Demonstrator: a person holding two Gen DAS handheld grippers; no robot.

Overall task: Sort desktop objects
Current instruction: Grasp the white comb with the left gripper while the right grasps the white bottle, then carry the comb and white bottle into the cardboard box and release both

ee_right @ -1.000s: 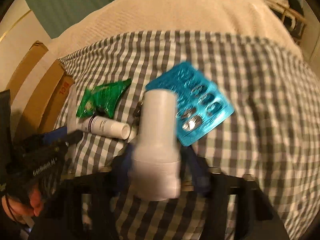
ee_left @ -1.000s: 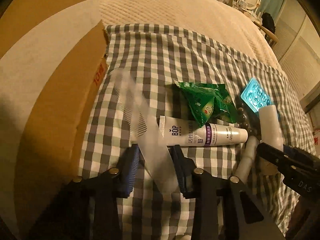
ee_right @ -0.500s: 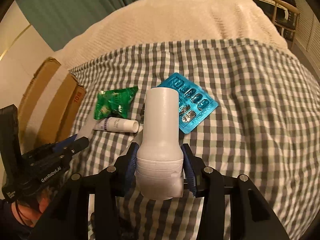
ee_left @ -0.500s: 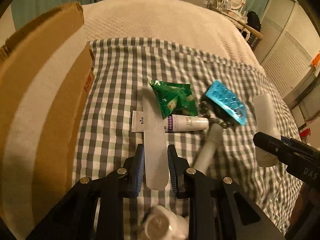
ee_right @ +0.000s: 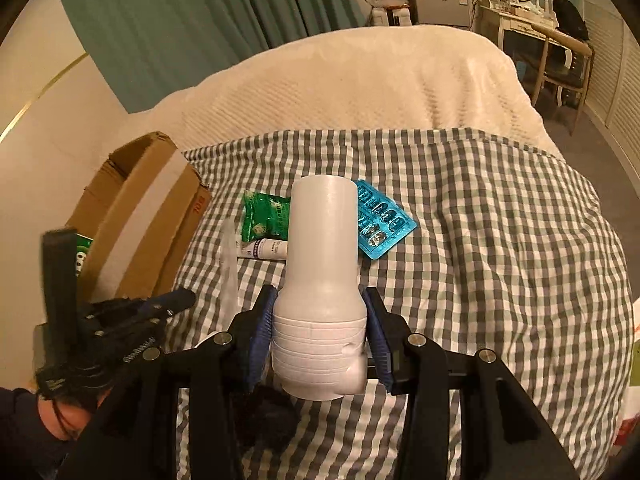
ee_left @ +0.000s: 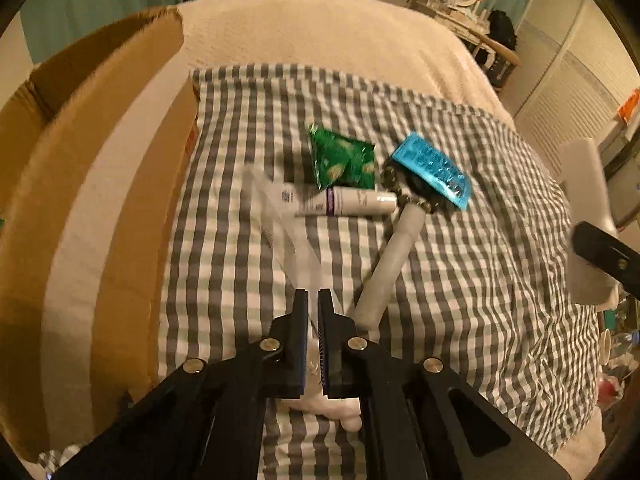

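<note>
Change since earlier: both hand-held grippers higher above the bed (ee_left: 320, 20); left jaws narrowed.
Left hand-held gripper (ee_left: 313, 300): pinching clear comb (ee_left: 280, 216) edgewise.
Right hand-held gripper (ee_right: 320, 312): clamping white bottle (ee_right: 322, 280), lifted over checked cloth (ee_right: 500, 240).

The checked cloth (ee_right: 500, 240) lies bare across its whole right side and near edge, open for a pass. Its middle is crowded: green packet (ee_left: 342, 156), white tube (ee_left: 348, 202), blue blister pack (ee_left: 432, 168) and a white cylinder (ee_left: 394, 256) lie close together, some touching. The tall cardboard box (ee_left: 92, 200) walls off the left edge.
</note>
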